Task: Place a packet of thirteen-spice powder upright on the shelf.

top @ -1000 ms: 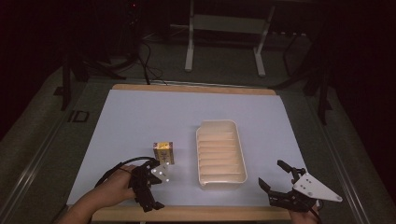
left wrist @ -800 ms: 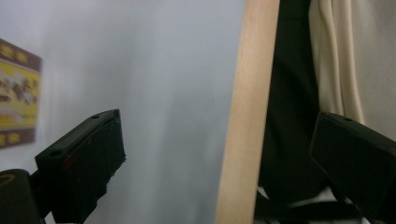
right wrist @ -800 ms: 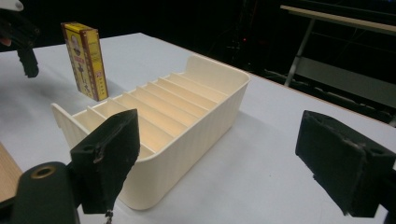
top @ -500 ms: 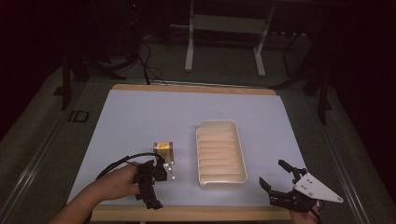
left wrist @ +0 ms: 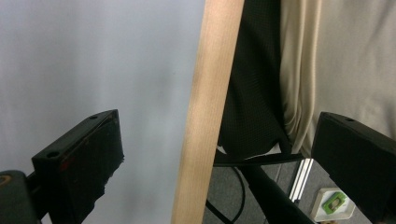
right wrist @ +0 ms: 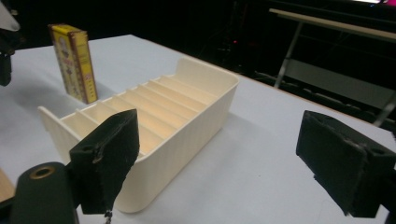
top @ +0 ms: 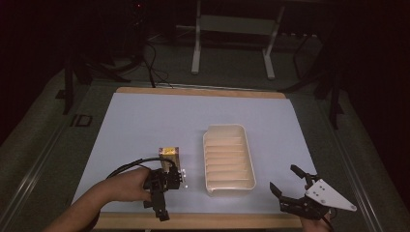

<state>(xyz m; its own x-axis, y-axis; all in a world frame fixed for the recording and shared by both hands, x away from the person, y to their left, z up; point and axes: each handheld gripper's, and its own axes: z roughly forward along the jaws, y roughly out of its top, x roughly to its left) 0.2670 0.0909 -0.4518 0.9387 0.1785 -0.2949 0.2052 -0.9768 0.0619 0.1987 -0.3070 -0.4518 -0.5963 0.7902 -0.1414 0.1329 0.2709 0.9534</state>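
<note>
A small yellow and brown box [top: 169, 154] stands upright on the white mat, just left of a cream ridged tray [top: 228, 157]. My left gripper [top: 155, 209] sits in front of the box, held in a hand, and points back toward the table's front edge. Its own view shows the left gripper [left wrist: 210, 163] open, with nothing between its jaws, over the wooden table edge [left wrist: 205, 112]. My right gripper [top: 283, 178] stands open near the tray's front right corner. From the right gripper [right wrist: 224, 158] I look over the tray [right wrist: 154, 116] toward the box [right wrist: 74, 60].
The white mat [top: 159, 121] lies open behind the box and tray. A wooden strip [top: 203, 221] runs along the front edge. Dark clothing [left wrist: 252, 93] and beige fabric [left wrist: 327, 56] lie beyond that edge. Stand legs [top: 196, 48] and cables are on the floor behind the table.
The left hand has shifted slightly right and turned its gripper toward the front edge. The right gripper, box and tray have stayed put.
</note>
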